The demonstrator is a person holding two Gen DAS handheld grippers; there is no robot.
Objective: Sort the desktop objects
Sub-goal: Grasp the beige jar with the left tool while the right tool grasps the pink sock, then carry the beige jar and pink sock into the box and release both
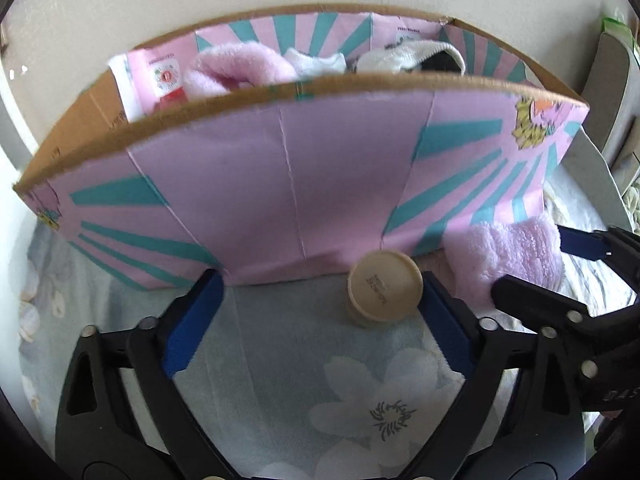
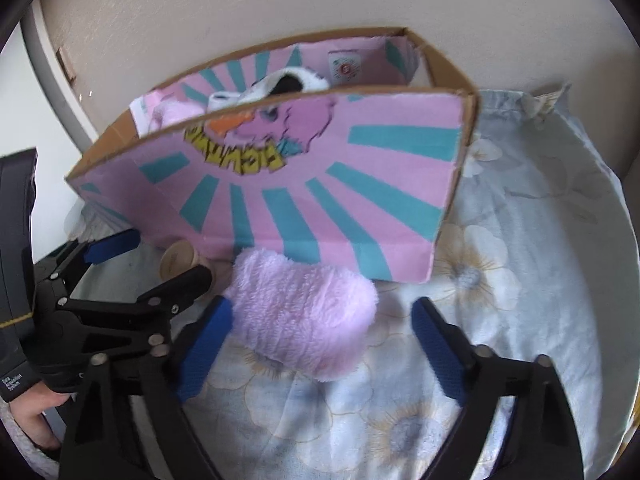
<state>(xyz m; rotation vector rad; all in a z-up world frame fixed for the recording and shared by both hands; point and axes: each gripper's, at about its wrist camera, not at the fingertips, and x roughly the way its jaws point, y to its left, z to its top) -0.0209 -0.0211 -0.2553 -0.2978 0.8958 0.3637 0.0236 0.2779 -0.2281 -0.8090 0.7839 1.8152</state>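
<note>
A pink and teal cardboard box (image 1: 304, 184) stands on the flowered cloth and holds fluffy pink and white fabric items (image 1: 240, 68). A small beige round jar (image 1: 384, 288) lies on its side at the box's foot, between the fingers of my open left gripper (image 1: 320, 312), near the right finger. A fluffy lilac sock (image 2: 304, 320) lies in front of the box (image 2: 280, 184), between the fingers of my open right gripper (image 2: 324, 336), against the left finger. The jar (image 2: 180, 260) and left gripper (image 2: 156, 260) show at the right wrist view's left.
A pale flowered cloth (image 2: 520, 280) covers the surface. A beige wall (image 2: 240, 8) rises right behind the box. The right gripper (image 1: 560, 272) shows at the left wrist view's right edge, beside the lilac sock (image 1: 508, 248). Grey items (image 1: 612, 92) stand at far right.
</note>
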